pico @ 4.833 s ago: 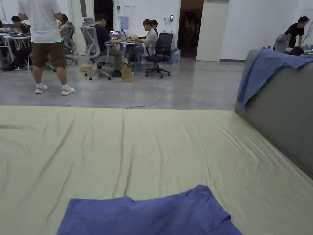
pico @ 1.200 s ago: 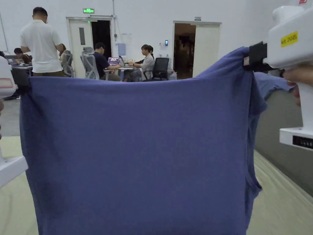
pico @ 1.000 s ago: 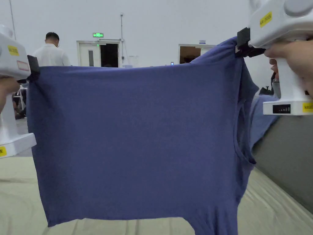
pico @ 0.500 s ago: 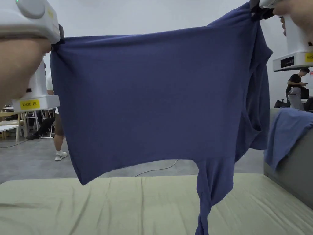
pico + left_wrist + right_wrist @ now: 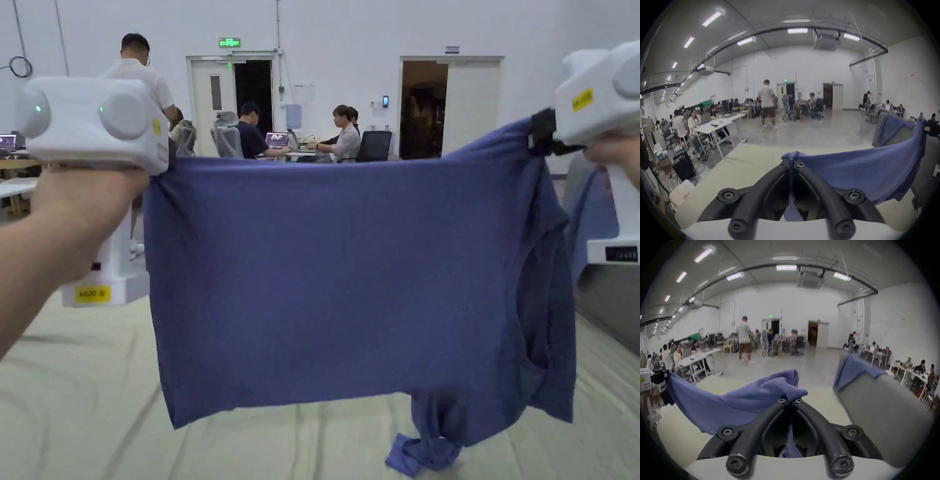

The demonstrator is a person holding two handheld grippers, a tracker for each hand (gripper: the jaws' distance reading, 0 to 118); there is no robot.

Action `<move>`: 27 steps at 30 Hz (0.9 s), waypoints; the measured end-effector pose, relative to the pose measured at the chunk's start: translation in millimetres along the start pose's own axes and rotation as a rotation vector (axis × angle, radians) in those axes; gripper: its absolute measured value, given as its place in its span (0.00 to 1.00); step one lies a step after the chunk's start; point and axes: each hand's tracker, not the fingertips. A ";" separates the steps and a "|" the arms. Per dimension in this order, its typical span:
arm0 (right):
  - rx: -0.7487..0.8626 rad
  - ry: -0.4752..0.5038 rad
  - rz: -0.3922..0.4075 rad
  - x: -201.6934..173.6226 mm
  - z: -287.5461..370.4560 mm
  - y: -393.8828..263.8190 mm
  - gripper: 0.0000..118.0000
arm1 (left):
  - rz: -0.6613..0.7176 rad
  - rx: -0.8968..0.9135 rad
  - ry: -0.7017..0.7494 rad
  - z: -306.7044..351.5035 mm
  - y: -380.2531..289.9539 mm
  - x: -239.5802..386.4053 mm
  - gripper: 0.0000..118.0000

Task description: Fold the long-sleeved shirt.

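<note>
A blue long-sleeved shirt (image 5: 350,281) hangs stretched in the air between both grippers, above the pale green bed sheet (image 5: 75,400). My left gripper (image 5: 170,155) is shut on its upper left corner, and in the left gripper view the jaws (image 5: 791,164) pinch a bunched bit of the cloth (image 5: 859,170). My right gripper (image 5: 539,132) is shut on the upper right corner; the right gripper view shows the cloth (image 5: 740,399) clamped at its tips (image 5: 790,400). One sleeve end (image 5: 422,453) droops down and touches the sheet.
A grey headboard or sofa back (image 5: 609,306) rises at the right with another blue garment (image 5: 587,212) draped over it. Beyond the bed lies a grey floor with desks, office chairs, seated people (image 5: 344,137) and a standing person (image 5: 140,69).
The shirt came off the bed and was lifted high by both grippers. Since half a second ago it has come lower, and the hanging sleeve end now rests on the sheet.
</note>
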 end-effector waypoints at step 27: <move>-0.553 0.161 0.133 -39.8 210.4 -390.9 0.00 | 0.000 -0.492 -0.239 207.1 -350.0 -75.8 0.00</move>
